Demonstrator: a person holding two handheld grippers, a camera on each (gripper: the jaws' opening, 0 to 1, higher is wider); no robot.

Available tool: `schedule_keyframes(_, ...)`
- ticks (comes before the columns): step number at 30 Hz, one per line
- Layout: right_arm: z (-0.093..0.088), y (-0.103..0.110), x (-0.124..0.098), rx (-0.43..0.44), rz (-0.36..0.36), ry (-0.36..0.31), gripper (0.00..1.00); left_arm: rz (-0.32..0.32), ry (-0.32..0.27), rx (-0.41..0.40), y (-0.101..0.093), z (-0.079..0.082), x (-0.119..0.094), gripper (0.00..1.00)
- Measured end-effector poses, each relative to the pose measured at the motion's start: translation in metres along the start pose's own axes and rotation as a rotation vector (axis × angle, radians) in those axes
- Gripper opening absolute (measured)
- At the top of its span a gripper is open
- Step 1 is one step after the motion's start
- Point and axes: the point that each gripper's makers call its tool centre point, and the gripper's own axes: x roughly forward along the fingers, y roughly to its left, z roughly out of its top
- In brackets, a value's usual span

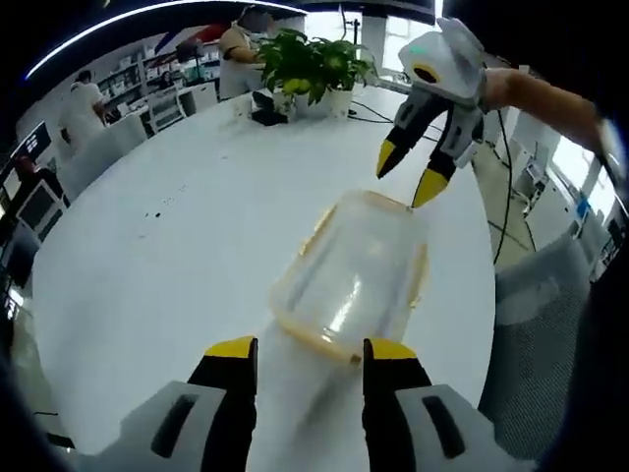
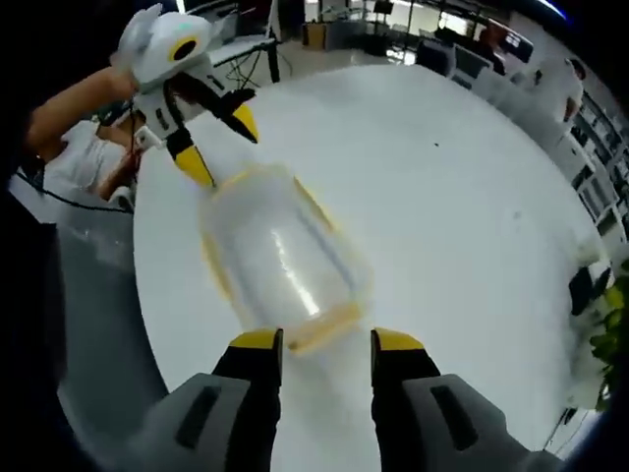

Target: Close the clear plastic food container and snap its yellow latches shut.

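A clear plastic container [image 1: 359,275] with yellow latches lies on the white table [image 1: 177,246], its lid resting on top. In the left gripper view my left gripper [image 1: 311,350] stands open at the container's near end. My right gripper [image 1: 407,177] hangs open just above the far end. In the right gripper view the same container [image 2: 280,256] stretches away from my open right gripper [image 2: 327,342], whose jaws flank its near yellow edge. The left gripper [image 2: 221,146] is open at the far end, held by a person's hand.
Potted plants [image 1: 314,64] and a dark object [image 1: 265,108] stand at the table's far side, with cables nearby. A grey chair [image 1: 550,324] sits beside the table edge. People and desks fill the background. A plant [image 2: 614,324] shows at the right.
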Motion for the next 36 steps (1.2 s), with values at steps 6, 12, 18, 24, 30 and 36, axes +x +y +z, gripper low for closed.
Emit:
schedule_keyframes(6, 0.000, 0.004, 0.004, 0.117, 0.009, -0.062, 0.32, 0.015, -0.015, -0.134, -0.003, -0.007, 0.005, 0.36)
schedule_keyframes(12, 0.001, 0.012, 0.008, 0.153, 0.009, -0.087, 0.32, 0.023, -0.041, -0.221, -0.006, -0.009, 0.010, 0.36)
schedule_keyframes(18, 0.001, 0.011, 0.014, 0.236, -0.002, -0.117, 0.33, 0.004, -0.063, -0.325, -0.011, -0.010, 0.014, 0.34)
schedule_keyframes(24, 0.001, 0.012, 0.018, 0.310, 0.012, -0.135, 0.35, -0.028, -0.062, -0.362, -0.018, -0.009, 0.019, 0.34)
schedule_keyframes(30, 0.002, 0.014, 0.018, 0.320, 0.008, -0.138, 0.36, -0.030, -0.064, -0.406, -0.022, -0.008, 0.022, 0.36)
schedule_keyframes(36, 0.001, 0.016, 0.020, 0.338, 0.006, -0.132, 0.36, -0.023, -0.079, -0.411, -0.024, -0.008, 0.022, 0.35)
